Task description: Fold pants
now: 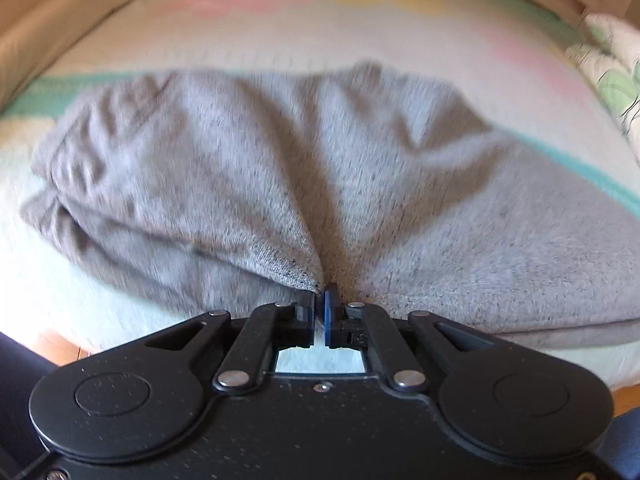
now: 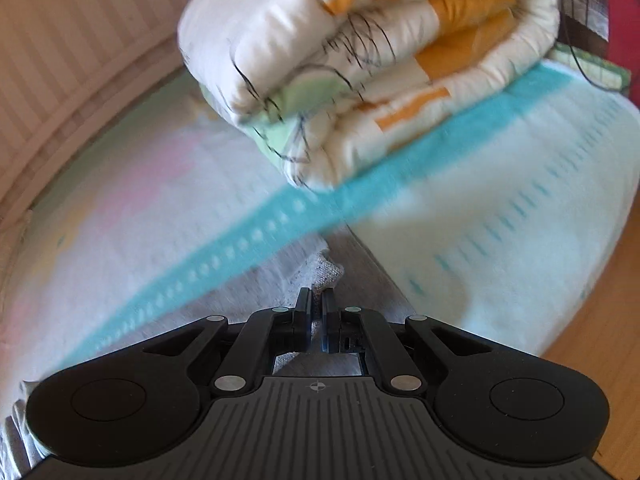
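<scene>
While the grey pants [image 1: 304,168] spread over the bed [image 1: 280,32] across mid-frame, I see my left gripper [image 1: 320,304] jaws pinching their near edge; my right gripper [image 2: 316,308] jaws clamp a pants fold at lower centre.

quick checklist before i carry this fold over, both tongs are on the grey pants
1. Left tongs shut on the grey pants: ok, fabric gathers into creases at the tips.
2. Right tongs shut on pants fabric: ok, a grey edge sits pinched between the tips.
3. Pants lying flat before folding: not ok, left wrist view shows bunching and wrinkles at the far left end.
4. Space on the bedspread beyond the pants: ok.
5. Rolled quilt out of the way: cannot tell; it lies ahead of the right tongs.
6. Edges aligned between both grips: cannot tell, both views are blurred.
</scene>
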Available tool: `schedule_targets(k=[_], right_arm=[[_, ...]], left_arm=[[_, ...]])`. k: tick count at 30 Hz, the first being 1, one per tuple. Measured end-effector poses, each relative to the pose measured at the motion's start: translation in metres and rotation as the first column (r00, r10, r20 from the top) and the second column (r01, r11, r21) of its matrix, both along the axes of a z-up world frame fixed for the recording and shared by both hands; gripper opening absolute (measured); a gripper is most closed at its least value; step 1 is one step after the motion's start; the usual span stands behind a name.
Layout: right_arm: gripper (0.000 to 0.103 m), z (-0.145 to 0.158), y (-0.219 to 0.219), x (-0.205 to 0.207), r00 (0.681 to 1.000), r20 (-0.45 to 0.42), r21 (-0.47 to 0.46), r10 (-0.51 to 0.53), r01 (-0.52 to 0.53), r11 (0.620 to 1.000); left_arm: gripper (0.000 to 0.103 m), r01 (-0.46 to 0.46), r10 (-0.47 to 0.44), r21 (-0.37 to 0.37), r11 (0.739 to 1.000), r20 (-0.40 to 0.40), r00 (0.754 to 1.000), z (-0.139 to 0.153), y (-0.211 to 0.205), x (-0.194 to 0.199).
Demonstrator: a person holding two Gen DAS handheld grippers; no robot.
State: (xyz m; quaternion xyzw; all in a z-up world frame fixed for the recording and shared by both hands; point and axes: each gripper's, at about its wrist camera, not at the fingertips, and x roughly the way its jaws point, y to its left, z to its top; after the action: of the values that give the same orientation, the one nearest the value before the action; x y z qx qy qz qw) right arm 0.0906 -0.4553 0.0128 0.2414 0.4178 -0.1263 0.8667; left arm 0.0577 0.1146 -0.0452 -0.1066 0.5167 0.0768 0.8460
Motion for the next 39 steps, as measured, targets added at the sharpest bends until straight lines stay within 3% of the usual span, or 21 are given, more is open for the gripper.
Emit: schedule_targets(k=[4,10,16,19,24,28,31,36,39], right_arm=[[0.005,-0.009,0.001,0.0,1.0,0.003,-0.006,-0.01,0.01,1.0],[0.005,0.023,0.007,-0.028,0.993,0.121,-0.067,0.0,0.009,0.998],[0.005,-0.021,-0.005,-0.027,0.998,-0.03,-0.03,-0.05,0.049,0.998],[0.005,-0.02,-0.004,-0.026,0.999,-0.017,-0.043,-0.049,0.048,0.998],[0.004,0.006,-0.003,-0.026,0.997,0.075,-0.116,-0.023,0.032,0.993],[0.004,-0.017,-0.007,-0.021,0.999,-0.015,-0.122,-0.041,0.039,0.992],[0.004,-0.029,-0.004,-0.021,0.998,-0.048,-0.13,-0.043,0.036,0.991],[0.014,-0.017,-0.007,-0.019,0.997,-0.056,-0.146,-0.051,0.043,0.988],[0.015,-0.001,-0.004,-0.018,0.999,-0.005,-0.226,-0.045,0.043,0.973]], left_arm=[[0.005,-0.003,0.003,0.018,1.0,0.019,1.0,0.003,-0.003,0.004],[0.006,0.037,-0.046,0.066,0.997,0.132,0.99,0.04,-0.01,-0.001],[0.006,0.06,-0.059,0.072,0.996,-0.02,0.998,-0.004,-0.014,0.008],[0.006,0.055,-0.055,0.075,0.996,-0.001,0.998,0.001,-0.014,0.011],[0.006,0.06,-0.068,0.083,0.995,0.094,0.993,0.024,-0.022,0.006],[0.007,0.092,-0.093,0.117,0.989,0.003,0.996,0.001,-0.03,0.01],[0.008,0.104,-0.105,0.117,0.988,0.003,0.994,-0.001,-0.027,0.005],[0.009,0.082,-0.082,0.057,0.995,-0.007,0.997,0.001,-0.015,0.008],[0.009,0.08,-0.08,0.058,0.995,-0.009,0.997,0.003,-0.015,0.003]])
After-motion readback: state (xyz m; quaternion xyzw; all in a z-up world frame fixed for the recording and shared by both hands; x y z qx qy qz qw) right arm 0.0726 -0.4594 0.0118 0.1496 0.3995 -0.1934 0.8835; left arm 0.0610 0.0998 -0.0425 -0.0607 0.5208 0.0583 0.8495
